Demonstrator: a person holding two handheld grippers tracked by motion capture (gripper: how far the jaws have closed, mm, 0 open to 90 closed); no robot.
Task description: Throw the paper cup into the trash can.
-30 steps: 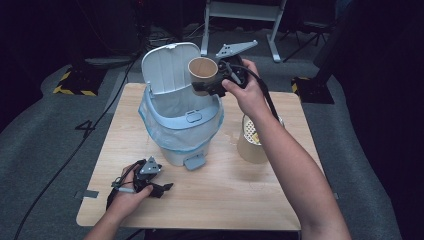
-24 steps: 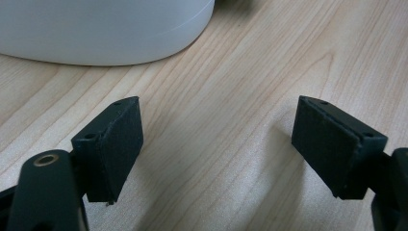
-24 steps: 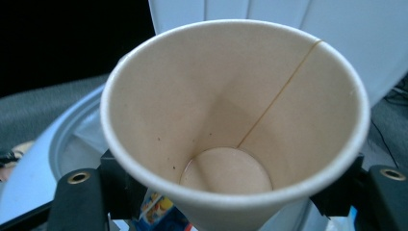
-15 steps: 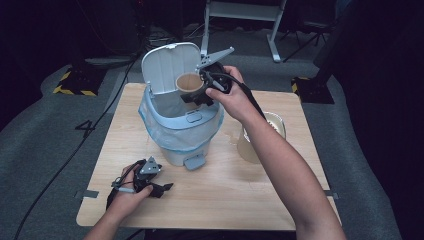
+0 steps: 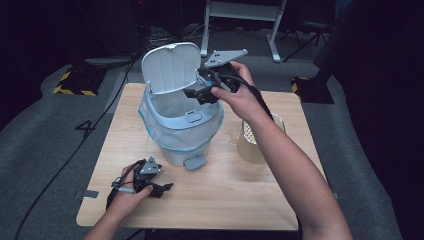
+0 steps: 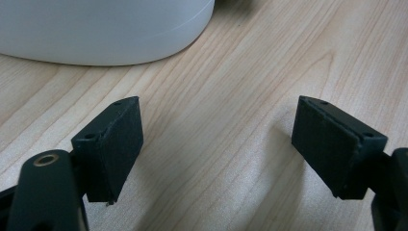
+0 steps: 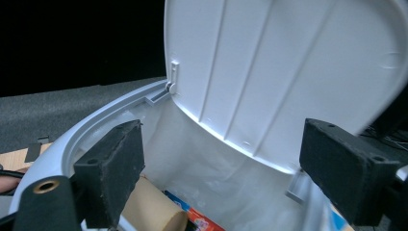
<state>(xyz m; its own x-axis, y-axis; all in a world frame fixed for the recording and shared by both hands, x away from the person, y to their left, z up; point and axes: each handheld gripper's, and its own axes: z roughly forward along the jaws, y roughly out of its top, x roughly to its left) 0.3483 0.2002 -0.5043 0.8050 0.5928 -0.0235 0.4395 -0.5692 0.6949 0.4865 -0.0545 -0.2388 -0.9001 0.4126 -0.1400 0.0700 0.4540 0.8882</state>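
- Brown paper cup [image 7: 154, 209] lies inside the lined pedal bin [image 5: 170, 142], down in the white bag, beside a colourful printed wrapper [image 7: 202, 222]; nothing holds it, so the drop itself looks done.
- Right gripper [image 5: 196, 92] hangs over the bin's mouth, just in front of the raised lid [image 5: 170, 67]; its jaws have just been opening and now stand wide apart with nothing between them, the cup resting below them.
- Left gripper [image 5: 162, 187] rests on the wooden table [image 5: 235, 195] just in front of the bin's base; its jaws are spread with bare tabletop between them, gripping nothing.
- Remaining work, as I judge it: draw the right gripper back out of the bin, and perhaps let the lid down; a second, paler cup-like container [image 5: 252, 142] stands upright on the table to the right of the bin, partly behind the forearm, and may be due to follow, though I cannot say for sure.
- Orientation of the cup: it lies on its side or steeply tilted, not upright; its long axis runs slantwise in the right gripper view, from lower right up toward the left jaw; which end is the mouth I cannot tell, since the left jaw covers part of it.
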